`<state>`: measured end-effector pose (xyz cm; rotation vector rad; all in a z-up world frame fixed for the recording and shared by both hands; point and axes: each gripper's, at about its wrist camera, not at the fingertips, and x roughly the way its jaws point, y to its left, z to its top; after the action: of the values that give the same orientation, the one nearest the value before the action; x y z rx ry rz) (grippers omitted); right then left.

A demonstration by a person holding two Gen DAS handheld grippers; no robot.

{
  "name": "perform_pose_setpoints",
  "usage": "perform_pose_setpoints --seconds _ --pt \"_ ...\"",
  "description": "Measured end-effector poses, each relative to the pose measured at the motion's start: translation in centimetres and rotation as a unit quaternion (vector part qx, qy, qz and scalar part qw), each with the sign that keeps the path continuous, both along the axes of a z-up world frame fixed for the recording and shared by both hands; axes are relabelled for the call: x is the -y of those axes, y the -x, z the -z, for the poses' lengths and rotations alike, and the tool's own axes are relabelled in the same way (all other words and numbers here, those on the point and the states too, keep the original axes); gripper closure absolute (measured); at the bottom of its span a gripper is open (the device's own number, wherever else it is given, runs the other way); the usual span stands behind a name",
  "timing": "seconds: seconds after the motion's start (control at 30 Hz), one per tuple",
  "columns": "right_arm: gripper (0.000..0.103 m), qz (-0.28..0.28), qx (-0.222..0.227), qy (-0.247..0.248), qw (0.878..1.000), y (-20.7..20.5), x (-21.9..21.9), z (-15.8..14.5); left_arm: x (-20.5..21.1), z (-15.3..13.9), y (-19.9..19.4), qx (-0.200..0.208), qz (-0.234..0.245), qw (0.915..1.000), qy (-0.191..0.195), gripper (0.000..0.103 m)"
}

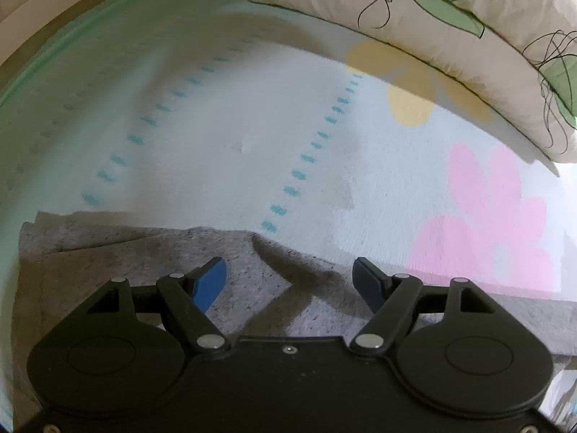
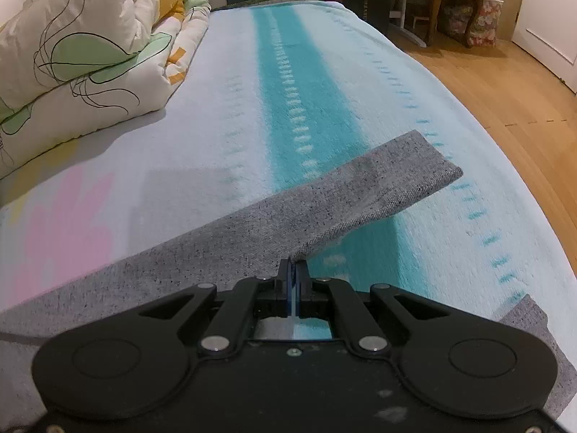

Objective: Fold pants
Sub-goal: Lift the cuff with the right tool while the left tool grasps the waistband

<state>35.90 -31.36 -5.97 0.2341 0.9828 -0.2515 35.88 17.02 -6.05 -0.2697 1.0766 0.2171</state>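
Only the right hand-held gripper [image 2: 293, 270] view shows pinched pants [image 2: 324, 198] lifted.

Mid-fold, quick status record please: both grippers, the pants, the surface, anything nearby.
left gripper: open, blue pads apart, above grey fabric, gripping nothing
right gripper: shut on an edge of the pants
pants: grey heathered knit; pinched band lifted off the bed, free end pointing away toward the right; the rest lies flat
blanket: pale, with teal stripe, dashes and pink flowers, covering the bed under the pants
comforter: bundled, leaf print, on the bed's left side, apart from the pants
floor: wood, right of the bed
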Motion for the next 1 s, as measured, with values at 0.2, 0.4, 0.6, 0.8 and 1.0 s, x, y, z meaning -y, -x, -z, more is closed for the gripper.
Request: perform_pose_setpoints --seconds 0.2,0.4,0.6,0.8,1.0 --pt "0.101 -0.002 0.004 -0.008 1.000 0.6 0.4 -0.1 0.7 1.2 -1.5 -0.025 -0.004 0.9997 0.000 0.027" --pt "0.101 0.002 0.008 -0.018 1.000 0.8 0.6 -0.2 -0.3 2.1 -2.2 -0.045 -0.039 0.9970 0.049 0.073" --pt "0.101 0.004 0.014 -0.027 1.000 1.3 0.8 -0.8 -1.1 0.0 0.5 -0.015 -0.037 0.9962 0.077 0.098" --pt "0.101 0.009 0.031 -0.036 0.999 3.3 1.5 -2.8 1.3 -4.3 4.9 0.013 -0.021 0.9986 0.046 0.099" --pt "0.101 0.016 0.040 -0.045 0.998 7.1 3.2 -4.8 3.4 -7.4 11.1 0.038 -0.005 0.9990 0.023 0.099"
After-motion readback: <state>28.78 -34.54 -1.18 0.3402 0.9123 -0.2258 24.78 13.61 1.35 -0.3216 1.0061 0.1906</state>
